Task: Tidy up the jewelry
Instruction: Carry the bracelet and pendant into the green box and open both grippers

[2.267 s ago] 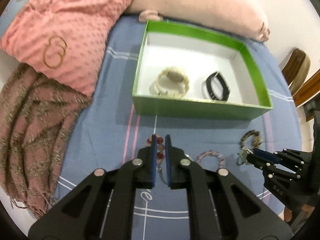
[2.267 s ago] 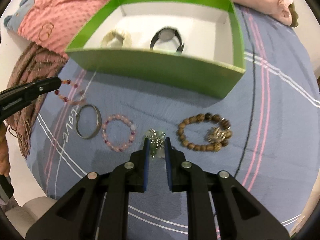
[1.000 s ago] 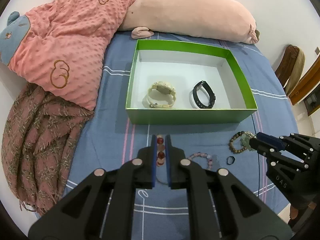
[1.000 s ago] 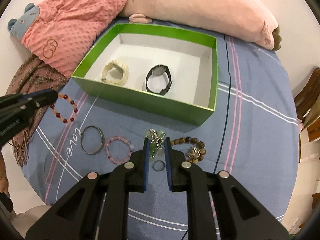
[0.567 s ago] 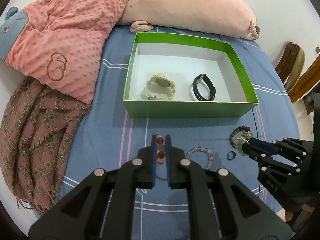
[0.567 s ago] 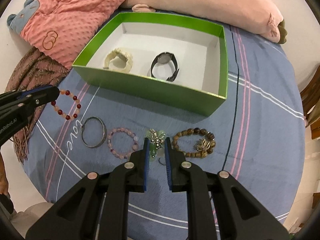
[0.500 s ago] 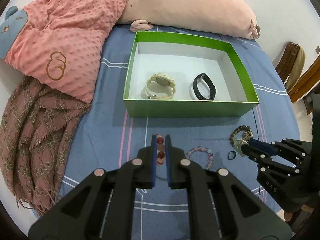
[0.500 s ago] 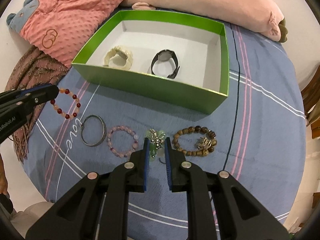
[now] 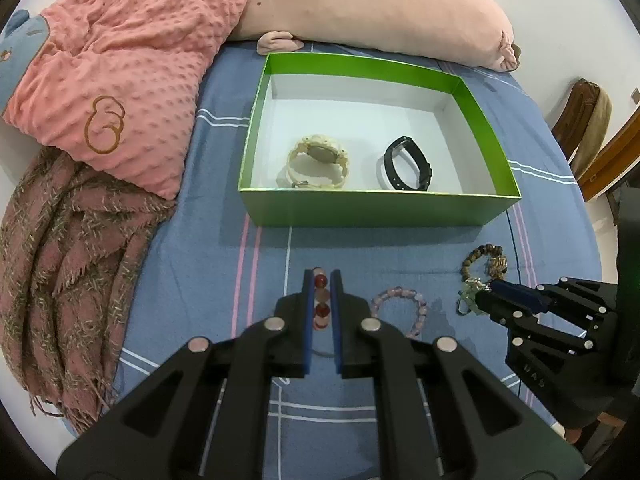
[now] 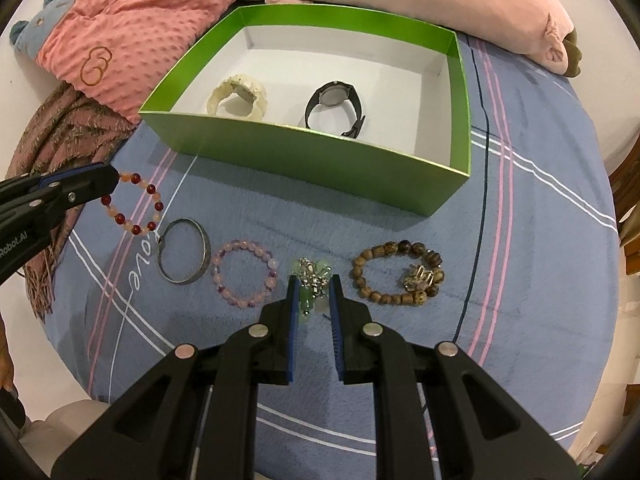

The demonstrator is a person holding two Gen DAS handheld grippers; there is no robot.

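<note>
Your landmark is the open green cardboard box with the white inside (image 9: 376,208), sitting on the blue striped bedspread (image 10: 540,240); a cream chunky watch (image 9: 318,162) and a black strap watch (image 9: 406,170) already lie in it. On the cloth in front of the box lie a plain metal bangle (image 10: 184,250), a pink bead bracelet (image 10: 245,278) and a brown wooden bead bracelet (image 10: 396,276).

Your left gripper (image 9: 321,294) is nearly closed on the red and peach bead bracelet (image 10: 132,204), which hangs before the box's near-left corner. Your right gripper (image 10: 314,300) pinches the green bead and silver charm piece (image 10: 312,280); that grip looks slight, though the tangle hides the contact. Either dangling loop could snag the box's front wall, or the charm piece could slip free onto the bracelets beneath.
</note>
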